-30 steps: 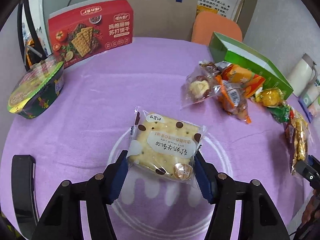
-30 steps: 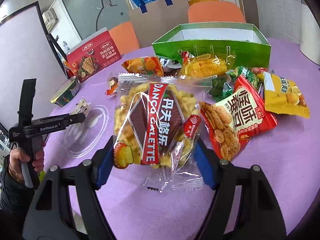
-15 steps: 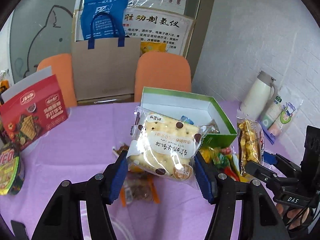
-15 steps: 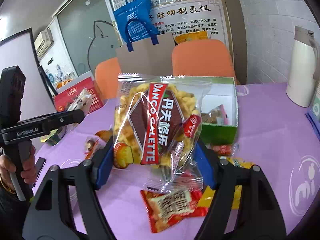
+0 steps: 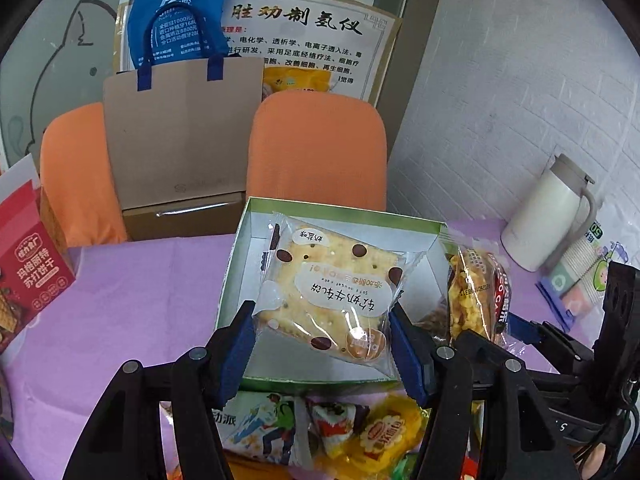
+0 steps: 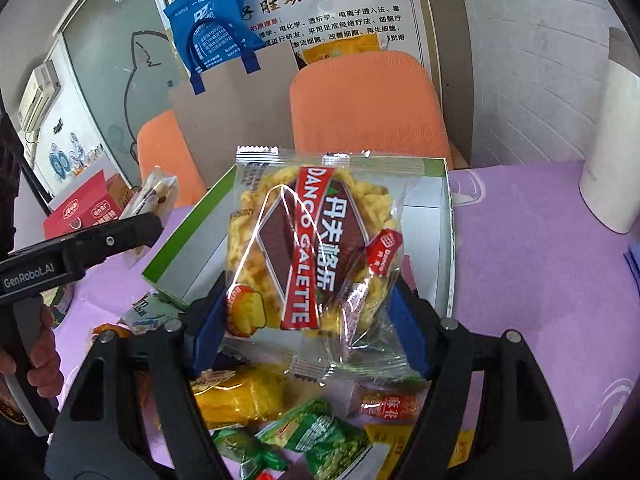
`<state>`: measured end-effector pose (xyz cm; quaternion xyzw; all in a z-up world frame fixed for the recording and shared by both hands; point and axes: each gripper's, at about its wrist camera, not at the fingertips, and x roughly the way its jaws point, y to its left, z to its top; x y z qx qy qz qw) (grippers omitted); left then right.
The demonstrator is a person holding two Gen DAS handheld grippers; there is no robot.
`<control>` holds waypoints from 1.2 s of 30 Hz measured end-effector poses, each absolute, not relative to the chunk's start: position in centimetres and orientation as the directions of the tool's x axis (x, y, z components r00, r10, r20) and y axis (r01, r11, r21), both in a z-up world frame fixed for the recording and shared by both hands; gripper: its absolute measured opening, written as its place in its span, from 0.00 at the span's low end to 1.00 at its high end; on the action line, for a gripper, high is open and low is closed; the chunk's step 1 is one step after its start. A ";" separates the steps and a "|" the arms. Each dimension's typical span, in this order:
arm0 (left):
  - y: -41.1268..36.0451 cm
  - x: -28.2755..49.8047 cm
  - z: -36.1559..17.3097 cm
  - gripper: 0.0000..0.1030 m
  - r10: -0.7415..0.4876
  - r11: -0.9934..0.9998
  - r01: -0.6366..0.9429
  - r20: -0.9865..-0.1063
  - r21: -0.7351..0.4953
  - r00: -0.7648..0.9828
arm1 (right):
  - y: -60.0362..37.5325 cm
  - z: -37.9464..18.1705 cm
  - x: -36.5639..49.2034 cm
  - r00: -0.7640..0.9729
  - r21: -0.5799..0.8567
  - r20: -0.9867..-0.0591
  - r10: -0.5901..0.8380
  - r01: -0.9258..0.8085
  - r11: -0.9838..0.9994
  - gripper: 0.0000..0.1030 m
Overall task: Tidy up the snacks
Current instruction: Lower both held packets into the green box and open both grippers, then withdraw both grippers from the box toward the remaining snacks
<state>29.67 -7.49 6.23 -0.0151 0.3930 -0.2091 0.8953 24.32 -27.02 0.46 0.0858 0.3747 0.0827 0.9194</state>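
- Above the open green box (image 5: 236,264), at the centre of the left wrist view, the cracker pack (image 5: 332,296) hangs clear of the white floor of the box, tilted, its print upside down.
- The left gripper (image 5: 322,344) is closed partway on that pack; its blue pads (image 5: 240,336) press the lower corners from 9 and 3 o'clock.
- In the right wrist view the crisp packet (image 6: 312,248) stands upright at the centre, in front of the same green box (image 6: 180,256).
- The right gripper (image 6: 308,332) is closed about as far, its blue pads (image 6: 408,328) pinching the lower sides of the packet.
- At 3 o'clock of the cracker pack the crisp packet (image 5: 476,292) shows edge-on, just beside the right wall of the box.
- At 6 o'clock, in front of the box, loose snack packets (image 5: 332,428) lie on the purple tablecloth (image 5: 120,300).
- A red biscuit box (image 5: 28,276) stands at 9 o'clock.
- A white flask (image 5: 552,212) stands at 2 o'clock by the brick wall.
- Two orange chairs (image 5: 320,152) and a brown paper bag (image 5: 180,132) stand behind the table at 12 o'clock.
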 end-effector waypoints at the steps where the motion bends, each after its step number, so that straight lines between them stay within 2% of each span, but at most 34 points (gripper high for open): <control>1: -7.7 30.1 5.9 0.64 -0.395 0.908 0.368 -0.697 -0.198 0.599 | -26.8 0.2 24.6 0.705 0.194 -0.680 0.201 -0.092 0.977 0.80; 3: -7.8 30.9 5.3 0.80 -0.412 0.902 0.372 -0.687 -0.217 0.599 | -26.6 -0.1 24.6 0.709 0.153 -0.681 0.181 -0.104 0.983 0.91; 4: -7.6 31.2 5.0 0.96 -0.400 0.910 0.352 -0.690 -0.220 0.603 | -26.7 -0.2 24.4 0.709 0.154 -0.680 0.188 -0.113 0.982 0.96; 5: -7.4 31.3 4.9 1.00 -0.383 0.919 0.328 -0.694 -0.219 0.609 | -26.9 -0.1 24.2 0.713 0.164 -0.673 0.197 -0.116 0.980 0.99; 13: -6.7 29.7 4.4 1.00 -0.339 0.933 0.321 -0.706 -0.164 0.622 | -28.0 1.8 21.3 0.734 0.198 -0.646 0.207 -0.100 0.975 0.99; 19: -5.9 26.5 6.9 1.00 -0.350 0.928 0.342 -0.671 -0.150 0.654 | -27.9 5.4 16.8 0.785 0.237 -0.572 0.236 -0.118 0.964 0.99; 25: -5.1 21.7 8.9 1.00 -0.343 0.928 0.352 -0.655 -0.123 0.673 | -27.4 6.6 10.9 0.827 0.220 -0.513 0.228 -0.130 0.967 0.99; 29: -4.6 18.6 8.5 1.00 -0.347 0.921 0.374 -0.668 -0.109 0.658 | -27.4 5.0 7.3 0.831 0.212 -0.523 0.188 -0.086 0.973 0.99; 33: -4.1 16.0 6.2 1.00 -0.391 0.903 0.400 -0.692 -0.159 0.607 | -28.1 2.1 4.5 0.803 0.286 -0.558 0.209 -0.050 0.957 0.99; 36: -4.3 14.6 4.3 1.00 -0.440 0.877 0.429 -0.718 -0.214 0.540 | -28.5 0.4 3.4 0.789 0.271 -0.593 0.162 0.007 0.963 0.99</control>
